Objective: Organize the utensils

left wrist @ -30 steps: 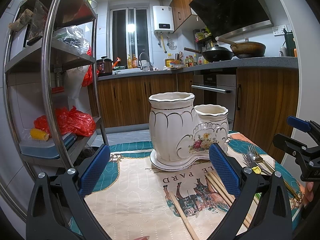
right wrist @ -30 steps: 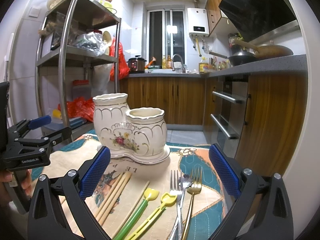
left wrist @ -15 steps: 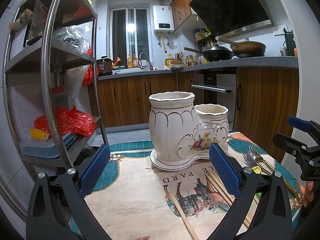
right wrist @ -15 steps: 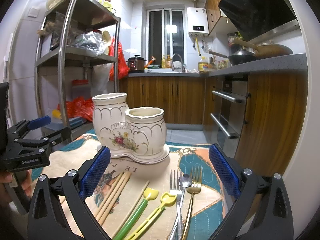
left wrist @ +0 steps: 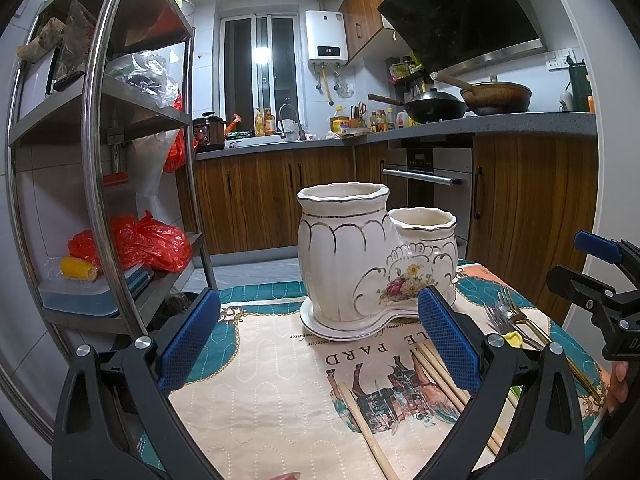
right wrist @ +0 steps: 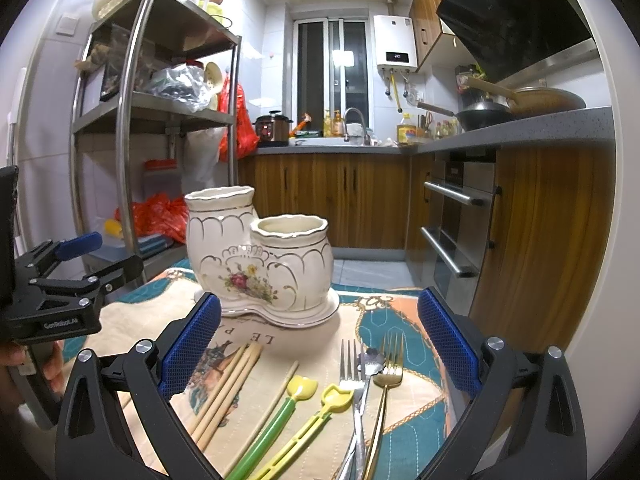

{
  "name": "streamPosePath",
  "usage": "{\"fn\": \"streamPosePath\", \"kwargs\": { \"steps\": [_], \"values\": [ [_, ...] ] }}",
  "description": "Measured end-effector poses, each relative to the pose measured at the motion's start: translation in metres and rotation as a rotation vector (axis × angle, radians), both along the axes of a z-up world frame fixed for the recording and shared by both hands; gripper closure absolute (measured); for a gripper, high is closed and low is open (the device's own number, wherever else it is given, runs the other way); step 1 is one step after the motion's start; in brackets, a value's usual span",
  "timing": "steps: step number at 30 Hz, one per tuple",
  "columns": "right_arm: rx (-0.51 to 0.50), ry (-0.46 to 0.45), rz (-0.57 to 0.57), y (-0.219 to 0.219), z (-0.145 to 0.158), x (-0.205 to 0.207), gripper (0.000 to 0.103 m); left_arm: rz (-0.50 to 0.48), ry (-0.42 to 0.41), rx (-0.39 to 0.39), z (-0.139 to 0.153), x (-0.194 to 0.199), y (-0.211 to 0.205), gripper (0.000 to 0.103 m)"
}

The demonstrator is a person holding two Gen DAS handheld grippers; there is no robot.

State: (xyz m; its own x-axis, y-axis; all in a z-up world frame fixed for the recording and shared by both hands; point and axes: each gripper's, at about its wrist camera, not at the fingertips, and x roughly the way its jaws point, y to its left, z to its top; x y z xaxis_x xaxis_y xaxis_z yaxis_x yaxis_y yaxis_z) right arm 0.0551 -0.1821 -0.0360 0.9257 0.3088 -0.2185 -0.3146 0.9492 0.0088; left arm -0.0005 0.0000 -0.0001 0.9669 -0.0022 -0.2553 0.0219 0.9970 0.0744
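Note:
A white ceramic two-cup utensil holder point(left wrist: 360, 256) with a flower design stands on the patterned tablecloth point(left wrist: 280, 380); it also shows in the right wrist view point(right wrist: 260, 264). Both cups look empty. Wooden chopsticks point(right wrist: 226, 388), two green-and-yellow plastic spoons point(right wrist: 296, 404), forks and a metal spoon point(right wrist: 372, 380) lie flat on the cloth in front of the holder. My left gripper point(left wrist: 320, 340) is open and empty, left of the utensils. My right gripper point(right wrist: 320, 344) is open and empty, held above the forks and spoons.
A steel shelf rack point(left wrist: 100, 160) with bags and boxes stands left of the table. Wooden kitchen cabinets and an oven point(right wrist: 452, 220) lie behind and to the right. The table's right edge point(right wrist: 448, 400) is close to the forks.
The right gripper view has drifted very slightly. Nothing was picked up or moved.

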Motion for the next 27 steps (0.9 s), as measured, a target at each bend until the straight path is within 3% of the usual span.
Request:
{"fn": "streamPosePath", "kwargs": {
  "steps": [10, 14, 17, 20, 27],
  "values": [
    [0.004, 0.004, -0.001, 0.002, 0.002, -0.002, 0.005, -0.018, 0.03, 0.009, -0.004, 0.004, 0.0, 0.005],
    [0.024, 0.033, -0.064, -0.016, 0.001, 0.01, 0.005, -0.017, 0.113, 0.042, -0.01, 0.014, -0.002, 0.005],
    [0.047, 0.102, -0.149, -0.03, 0.0, 0.019, 0.005, -0.013, 0.173, 0.078, -0.015, 0.018, -0.001, 0.005],
    [0.055, 0.184, -0.148, -0.042, 0.001, 0.024, 0.005, -0.031, 0.228, 0.102, -0.02, 0.018, -0.002, 0.005],
    [-0.106, 0.381, -0.099, -0.043, -0.022, 0.031, 0.005, -0.095, 0.413, 0.12, -0.036, 0.021, -0.008, 0.005]
  ]
}}
